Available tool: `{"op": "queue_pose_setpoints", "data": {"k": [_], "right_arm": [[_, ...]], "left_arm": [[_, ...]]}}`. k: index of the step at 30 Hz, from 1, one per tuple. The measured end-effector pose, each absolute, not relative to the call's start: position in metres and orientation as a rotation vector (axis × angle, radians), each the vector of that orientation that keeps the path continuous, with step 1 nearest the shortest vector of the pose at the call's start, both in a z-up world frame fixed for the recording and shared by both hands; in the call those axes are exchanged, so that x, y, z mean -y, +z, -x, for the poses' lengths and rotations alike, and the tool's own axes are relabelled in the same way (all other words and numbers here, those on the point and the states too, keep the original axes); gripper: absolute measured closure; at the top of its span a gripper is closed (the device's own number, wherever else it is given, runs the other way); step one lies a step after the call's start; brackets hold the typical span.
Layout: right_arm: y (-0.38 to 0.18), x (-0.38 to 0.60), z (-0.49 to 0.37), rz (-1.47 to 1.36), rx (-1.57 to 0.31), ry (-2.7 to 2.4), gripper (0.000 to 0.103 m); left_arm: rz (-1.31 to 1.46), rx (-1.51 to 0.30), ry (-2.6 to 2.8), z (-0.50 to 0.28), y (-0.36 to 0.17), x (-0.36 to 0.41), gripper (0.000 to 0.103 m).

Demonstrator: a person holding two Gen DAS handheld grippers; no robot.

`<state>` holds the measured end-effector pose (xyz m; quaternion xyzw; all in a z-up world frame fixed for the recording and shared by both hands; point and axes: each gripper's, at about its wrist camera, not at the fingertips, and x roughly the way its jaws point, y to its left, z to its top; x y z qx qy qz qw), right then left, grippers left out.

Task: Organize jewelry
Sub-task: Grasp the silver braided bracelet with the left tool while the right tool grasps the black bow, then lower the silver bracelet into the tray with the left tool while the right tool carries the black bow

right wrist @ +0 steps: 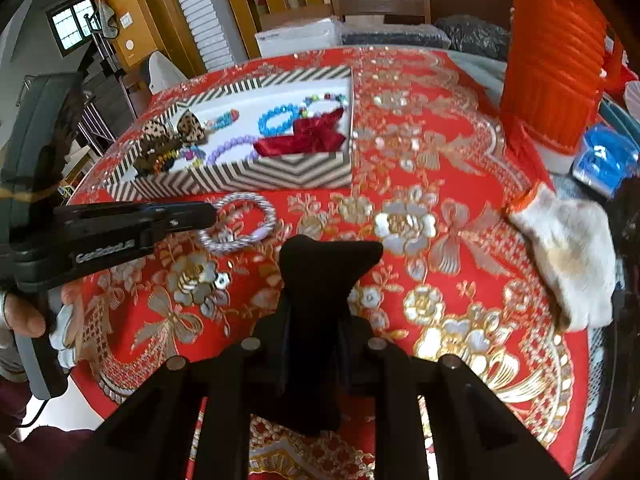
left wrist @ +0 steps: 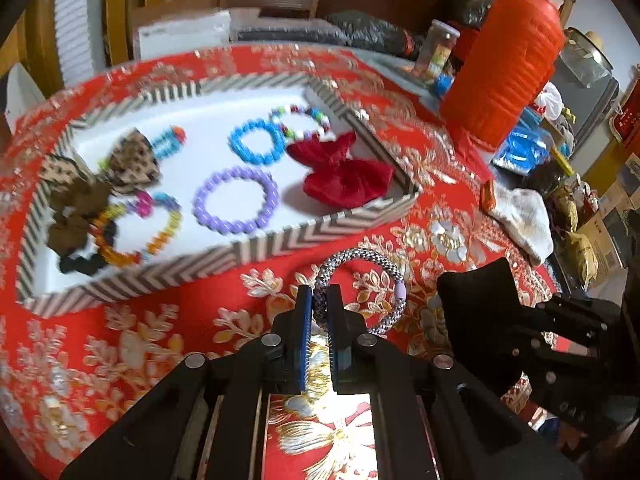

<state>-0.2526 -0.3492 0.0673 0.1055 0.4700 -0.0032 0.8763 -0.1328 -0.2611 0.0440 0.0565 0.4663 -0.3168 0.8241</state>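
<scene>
The left claw (left wrist: pixel 319 300) is closed to a narrow gap on the near side of a silver-and-black braided cord bracelet with a lilac bead (left wrist: pixel 357 288), whose ring lies just in front of the zigzag-striped tray (left wrist: pixel 280 240) on the worktop's red and gold embroidered cloth (left wrist: pixel 440 200). The right claw (right wrist: pixel 326 256), just beside it, is pinched tight on a black velvet bow-shaped piece (right wrist: pixel 320 272) that sticks up past its tips.
</scene>
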Motion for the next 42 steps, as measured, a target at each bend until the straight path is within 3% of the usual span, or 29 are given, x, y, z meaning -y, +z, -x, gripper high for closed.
{"op": "queue_pose_setpoints", "data": {"k": [26,42], "right_arm": [[0.115,0.325,0.188,-0.215,-0.885,0.065,0.084],[0.117,0.318,0.108,-0.209,-0.908,0.086,0.084]], "left_arm": [[-0.104,-0.868,-0.533,0.096,0.087,0.214,0.103],[0.005,-0.883,-0.375,0.003,0.093,0.164,0.103]]}}
